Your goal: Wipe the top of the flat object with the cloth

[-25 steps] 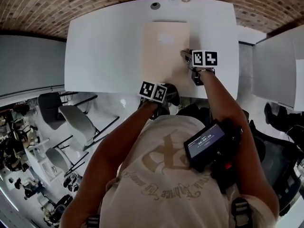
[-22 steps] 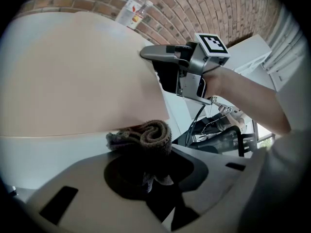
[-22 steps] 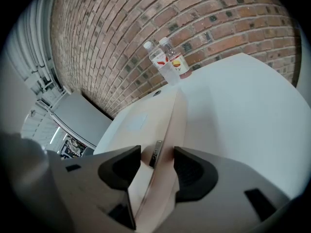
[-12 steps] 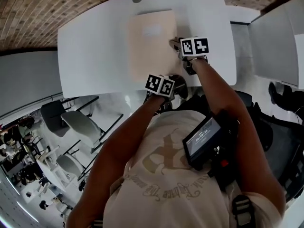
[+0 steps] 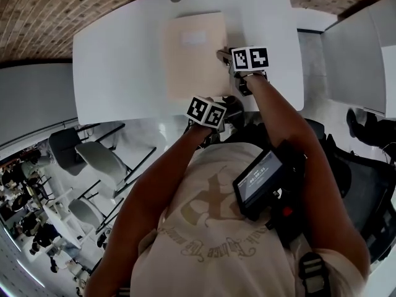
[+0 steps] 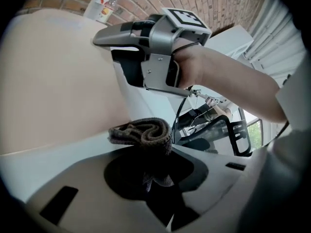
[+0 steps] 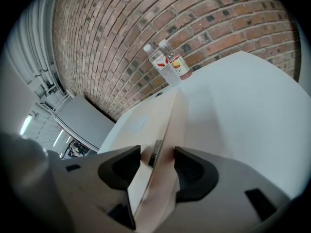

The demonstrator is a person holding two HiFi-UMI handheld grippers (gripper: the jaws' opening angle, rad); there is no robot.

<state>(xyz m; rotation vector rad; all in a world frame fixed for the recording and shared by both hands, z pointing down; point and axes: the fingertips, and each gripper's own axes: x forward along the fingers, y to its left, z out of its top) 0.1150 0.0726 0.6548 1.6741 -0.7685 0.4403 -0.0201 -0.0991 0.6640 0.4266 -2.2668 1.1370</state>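
The flat object point(image 5: 193, 54) on the table point(image 5: 117, 67) is smooth, matt beige. The table is smooth white, and the cloth point(image 6: 146, 135) at its edge is coarse grey weave.

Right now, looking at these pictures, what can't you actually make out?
- The bottles: too small in the right gripper view to read their labels.
- The cloth: in the head view, lost among the dark parts of the left gripper that holds it.
- The right gripper: its jaws straddle an edge of the flat board, but contact is unclear.
- The pale patch on the board: blurred in the head view.
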